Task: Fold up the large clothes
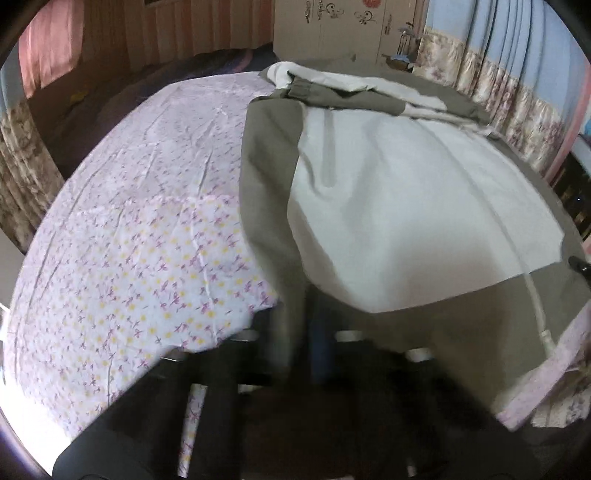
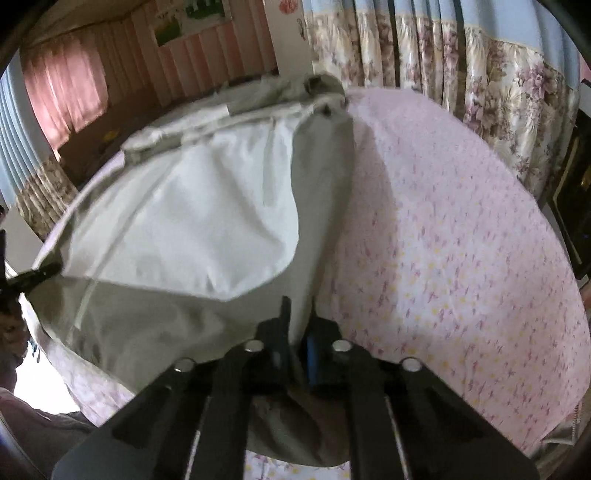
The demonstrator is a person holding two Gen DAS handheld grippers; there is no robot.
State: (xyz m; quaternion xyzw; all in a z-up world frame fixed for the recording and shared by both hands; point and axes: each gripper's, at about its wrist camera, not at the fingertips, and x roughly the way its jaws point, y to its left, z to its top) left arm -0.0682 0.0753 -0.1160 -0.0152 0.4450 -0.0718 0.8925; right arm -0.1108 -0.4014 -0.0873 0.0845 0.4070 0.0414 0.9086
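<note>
This is a bedroom in a home. A bed (image 1: 140, 206) with a pink flowered sheet (image 2: 461, 240) fills most of both views. Flowered curtains (image 2: 491, 85) hang along its far edge, a wardrobe (image 1: 347, 33) with swirl decals stands behind it, and pink drapes (image 2: 66, 88) cover a window.

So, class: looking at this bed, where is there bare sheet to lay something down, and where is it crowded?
Free: pink floral bedsheet left of the grey-and-white garment, and sheet between the garment and the floral curtains. Crowded: the near edge, where left gripper and right gripper pinch the garment.
</note>
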